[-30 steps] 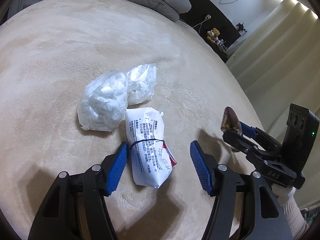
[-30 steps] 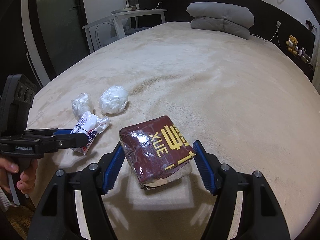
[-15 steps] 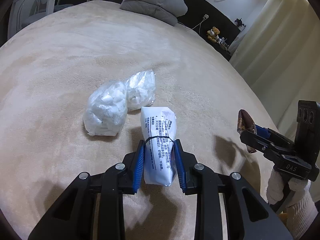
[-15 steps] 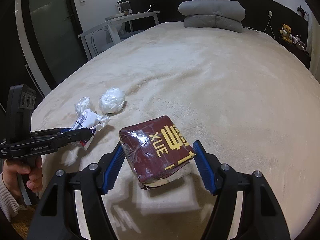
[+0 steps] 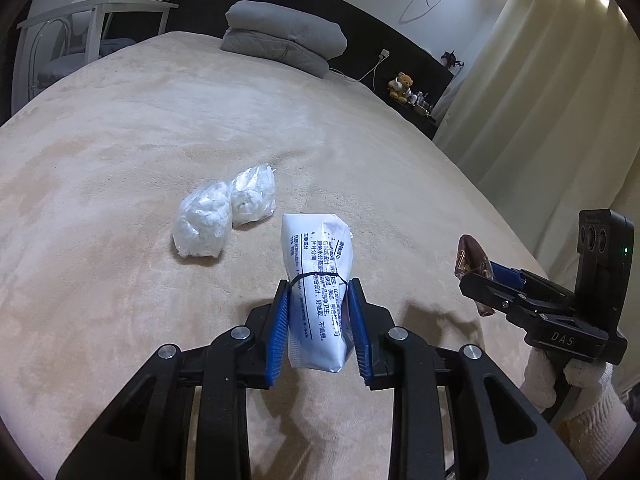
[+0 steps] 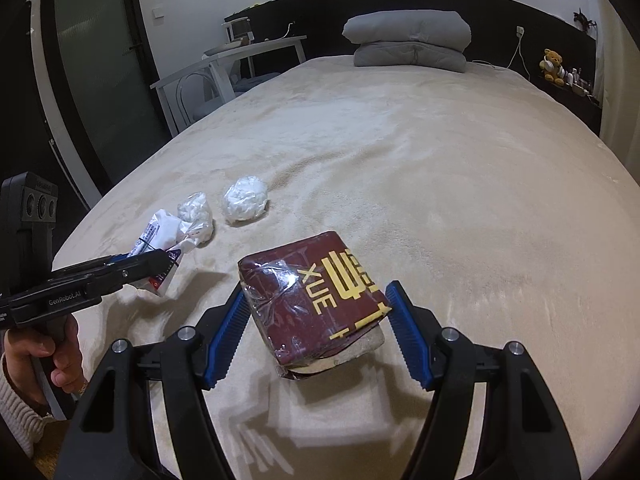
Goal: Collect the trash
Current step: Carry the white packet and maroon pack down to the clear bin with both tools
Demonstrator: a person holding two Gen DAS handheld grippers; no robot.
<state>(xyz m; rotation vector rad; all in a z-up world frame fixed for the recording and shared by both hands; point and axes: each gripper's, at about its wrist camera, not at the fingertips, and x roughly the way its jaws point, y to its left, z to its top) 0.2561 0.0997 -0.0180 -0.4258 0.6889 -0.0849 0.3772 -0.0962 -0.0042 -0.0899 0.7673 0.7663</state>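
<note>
Gripping the white packet (image 5: 318, 292) lengthwise, its long axis pointing forward.

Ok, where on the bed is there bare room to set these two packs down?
Bare blanket runs from the right gripper and its maroon pack up to the grey pillows. It is crowded near the left edge: two white wads lie touching, just beyond the left gripper and its white pack.
</note>
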